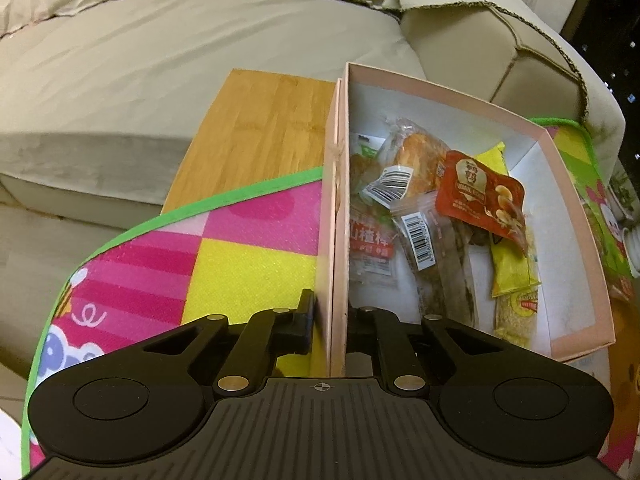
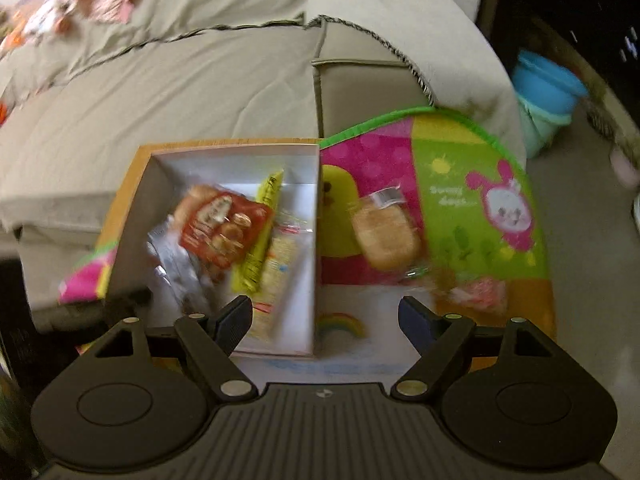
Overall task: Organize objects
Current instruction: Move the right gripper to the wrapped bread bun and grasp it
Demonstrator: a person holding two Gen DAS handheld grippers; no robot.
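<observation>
The left hand-held gripper pinches the box by its near wall, apparently to steady it, while the right hand-held gripper, jaws spread and empty, faces the wrapped bread on the mat at one o'clock, likely next to go in.

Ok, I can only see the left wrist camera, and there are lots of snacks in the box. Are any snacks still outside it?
Observer: Yes. A wrapped bread lies on the mat, just right of the box.
Operator: Is the other gripper holding it?
Observer: No. The right gripper is open and empty.
Operator: Anything else out there?
Observer: A pinkish packet lies on the mat too, nearer the camera.
</observation>
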